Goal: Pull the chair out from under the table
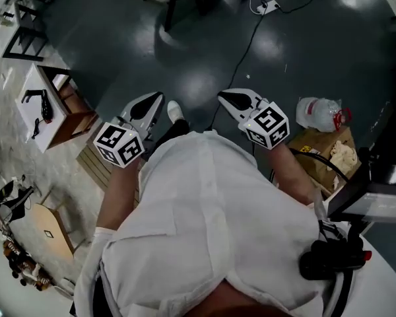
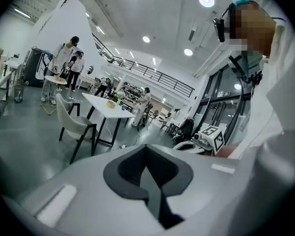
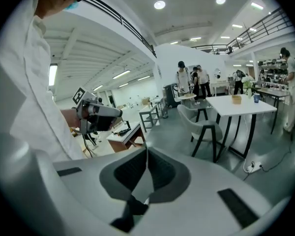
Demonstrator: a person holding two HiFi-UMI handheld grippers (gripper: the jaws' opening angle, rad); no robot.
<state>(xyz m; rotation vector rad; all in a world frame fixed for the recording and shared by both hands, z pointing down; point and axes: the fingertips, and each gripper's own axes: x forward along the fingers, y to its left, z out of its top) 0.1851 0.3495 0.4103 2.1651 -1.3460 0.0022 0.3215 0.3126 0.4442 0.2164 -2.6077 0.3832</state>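
Observation:
A white chair [image 2: 74, 120] with black legs stands at a white table [image 2: 108, 107], several steps ahead across the dark floor. The right gripper view shows the same chair [image 3: 202, 125] and table [image 3: 238, 105]. In the head view only its dark legs [image 1: 173, 6] show at the top edge. My left gripper [image 1: 157, 100] and right gripper [image 1: 223, 97] are held side by side at waist height, far from the chair. Both are shut and hold nothing. Each gripper view also catches the other gripper: the right gripper [image 2: 202, 142] and the left gripper [image 3: 105, 111].
A power strip [image 1: 268, 6] with its cable lies on the floor ahead. A clear plastic bag [image 1: 320, 113] and a cardboard box [image 1: 331, 156] sit at my right, a low white cabinet [image 1: 47, 108] at my left. Several people [image 2: 65, 63] stand beyond the table.

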